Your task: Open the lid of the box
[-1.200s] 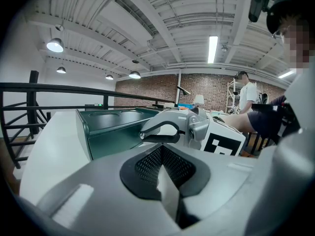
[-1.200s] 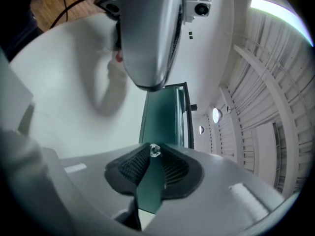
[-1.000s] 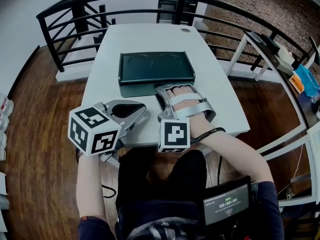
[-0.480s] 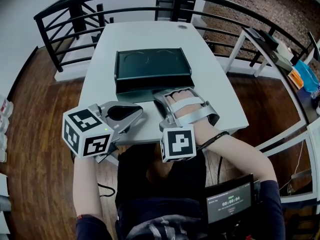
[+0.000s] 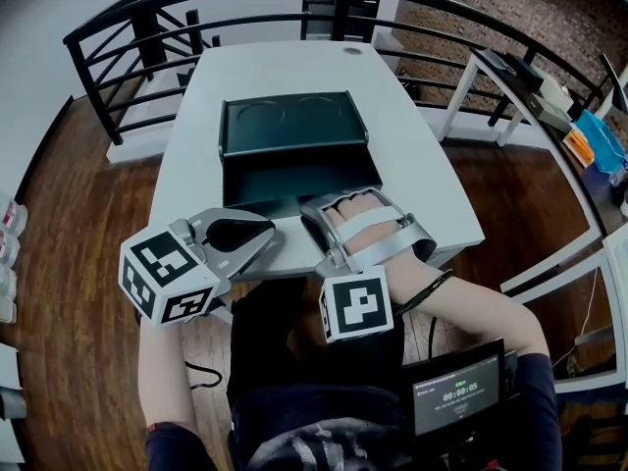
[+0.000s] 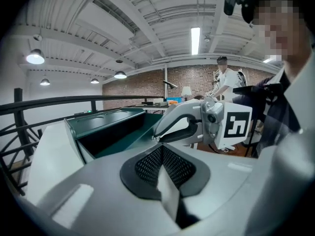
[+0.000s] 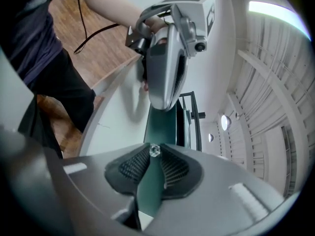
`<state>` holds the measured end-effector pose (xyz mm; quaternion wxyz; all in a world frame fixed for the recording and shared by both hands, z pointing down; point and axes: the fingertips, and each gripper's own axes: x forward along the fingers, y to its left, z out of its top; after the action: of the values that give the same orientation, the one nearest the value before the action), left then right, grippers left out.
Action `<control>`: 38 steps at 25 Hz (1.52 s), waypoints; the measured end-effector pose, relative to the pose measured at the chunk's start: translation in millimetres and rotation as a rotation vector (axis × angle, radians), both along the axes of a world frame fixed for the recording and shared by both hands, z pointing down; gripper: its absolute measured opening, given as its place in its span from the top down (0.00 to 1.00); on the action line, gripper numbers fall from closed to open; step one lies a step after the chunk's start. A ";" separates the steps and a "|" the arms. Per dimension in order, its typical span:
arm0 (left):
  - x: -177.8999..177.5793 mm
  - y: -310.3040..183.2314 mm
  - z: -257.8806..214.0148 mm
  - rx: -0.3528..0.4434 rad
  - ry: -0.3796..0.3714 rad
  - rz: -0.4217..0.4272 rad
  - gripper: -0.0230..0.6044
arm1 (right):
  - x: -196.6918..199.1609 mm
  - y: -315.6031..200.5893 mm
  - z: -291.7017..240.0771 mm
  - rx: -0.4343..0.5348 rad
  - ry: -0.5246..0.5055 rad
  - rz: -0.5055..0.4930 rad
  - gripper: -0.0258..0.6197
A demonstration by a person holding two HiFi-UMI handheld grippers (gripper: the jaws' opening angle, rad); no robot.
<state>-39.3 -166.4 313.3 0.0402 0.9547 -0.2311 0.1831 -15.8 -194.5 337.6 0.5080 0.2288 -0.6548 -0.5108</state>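
A dark green box (image 5: 289, 124) lies in the middle of the white table (image 5: 186, 180). Its front lid panel (image 5: 285, 180) hangs out toward me, and a dark cavity shows behind it (image 6: 106, 134). My right gripper (image 5: 312, 207) is shut on the panel's near edge. In the right gripper view the green panel (image 7: 160, 122) runs between the pads, with a small clear knob (image 7: 154, 150) at the tips. My left gripper (image 5: 270, 234) rests at the table's front edge, left of the right one and apart from the box. Its pads (image 6: 147, 163) meet with nothing between them.
A black railing (image 5: 147, 18) curves round the table's far and left sides over a wooden floor. A white side table (image 5: 549, 91) with small items stands at the right. A small screen (image 5: 456, 395) sits by my lap. A person stands far back (image 6: 226, 80).
My right gripper has pulled back toward me with the lid panel, so the panel sticks out farther and the opening is wider. The left gripper has stayed put by the table's front edge.
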 end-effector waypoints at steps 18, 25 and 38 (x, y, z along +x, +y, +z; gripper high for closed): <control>-3.4 17.8 -5.2 0.004 0.055 0.032 0.94 | -1.4 35.6 1.6 -0.035 -0.004 -0.010 0.86; -3.8 32.3 -18.9 0.023 0.069 0.041 0.94 | 2.9 36.7 1.8 -0.030 -0.004 0.001 0.86; -0.4 38.3 -23.5 0.047 0.050 0.031 0.94 | 22.4 39.1 -50.8 0.063 -0.068 -0.033 0.93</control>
<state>-39.7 -128.1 289.8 0.0206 0.9631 -0.2196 0.1544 6.6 -155.4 286.8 0.4695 0.2509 -0.6590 -0.5313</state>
